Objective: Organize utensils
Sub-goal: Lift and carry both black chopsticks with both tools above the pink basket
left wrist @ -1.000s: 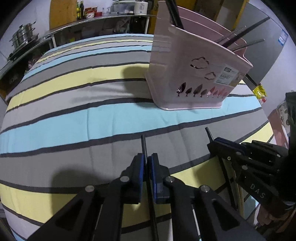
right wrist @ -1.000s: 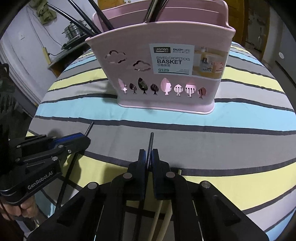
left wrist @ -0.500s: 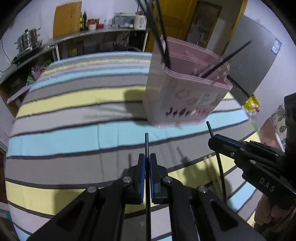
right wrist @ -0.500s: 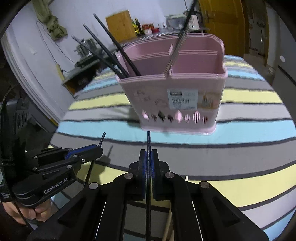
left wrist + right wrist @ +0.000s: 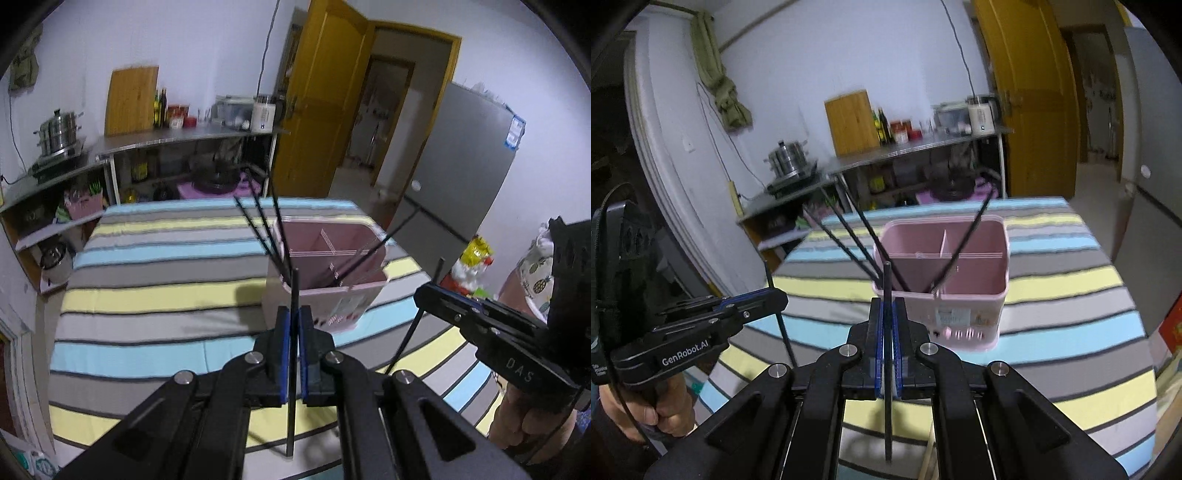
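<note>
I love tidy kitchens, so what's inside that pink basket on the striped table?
The pink basket has white dividers and holds several black chopsticks leaning out over its rim. Its front wall hides the bottom and their lower ends.

Your two wrist cameras look down from near the pink basket (image 5: 325, 273), both sharing it (image 5: 960, 280).

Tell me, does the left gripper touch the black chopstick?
Touching. In the left wrist view, the left gripper has its blue pads closed on the black chopstick.

"GenRobot.AI" on left claw (image 5: 768, 301) body; "DAS" on right claw (image 5: 428, 295) body.
</note>
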`<state>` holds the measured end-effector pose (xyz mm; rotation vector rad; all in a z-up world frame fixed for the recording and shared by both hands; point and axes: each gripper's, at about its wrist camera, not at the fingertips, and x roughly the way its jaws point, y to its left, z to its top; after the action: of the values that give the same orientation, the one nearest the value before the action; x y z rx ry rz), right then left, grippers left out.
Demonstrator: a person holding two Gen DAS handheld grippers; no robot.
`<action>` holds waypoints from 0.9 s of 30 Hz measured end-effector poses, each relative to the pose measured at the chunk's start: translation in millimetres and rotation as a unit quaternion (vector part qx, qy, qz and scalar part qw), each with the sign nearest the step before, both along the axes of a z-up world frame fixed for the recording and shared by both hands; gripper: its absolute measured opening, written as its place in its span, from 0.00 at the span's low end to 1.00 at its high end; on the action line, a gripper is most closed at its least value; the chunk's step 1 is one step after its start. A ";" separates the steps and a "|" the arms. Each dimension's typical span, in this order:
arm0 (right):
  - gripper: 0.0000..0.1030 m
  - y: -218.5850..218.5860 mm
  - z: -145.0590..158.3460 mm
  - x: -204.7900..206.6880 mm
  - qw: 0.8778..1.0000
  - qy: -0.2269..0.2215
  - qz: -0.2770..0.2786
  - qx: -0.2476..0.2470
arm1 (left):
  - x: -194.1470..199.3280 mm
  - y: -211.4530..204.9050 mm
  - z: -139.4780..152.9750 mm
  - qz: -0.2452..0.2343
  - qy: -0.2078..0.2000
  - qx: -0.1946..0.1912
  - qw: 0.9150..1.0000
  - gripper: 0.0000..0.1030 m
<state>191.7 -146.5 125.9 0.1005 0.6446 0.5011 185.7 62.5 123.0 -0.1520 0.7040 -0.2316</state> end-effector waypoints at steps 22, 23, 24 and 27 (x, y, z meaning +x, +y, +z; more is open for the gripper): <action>0.04 -25.1 8.6 -27.7 1.000 -0.018 -0.011 0.003 | -25.2 4.2 14.7 0.005 -0.001 -0.016 1.000 0.05; 0.04 -27.5 12.6 -27.7 1.000 -0.022 -0.013 0.006 | -24.8 3.6 17.7 0.005 -0.003 -0.015 1.000 0.05; 0.04 -30.0 15.1 -27.8 1.000 -0.026 -0.014 0.009 | -24.3 2.9 20.6 0.005 -0.005 -0.014 1.000 0.05; 0.04 -37.5 27.0 -27.1 0.999 -0.041 -0.020 0.019 | -21.9 1.6 30.5 0.002 -0.012 -0.018 1.000 0.05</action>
<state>164.6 -184.0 152.8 0.1283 0.5519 0.4760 163.8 64.1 153.4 -0.1849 0.6765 -0.2413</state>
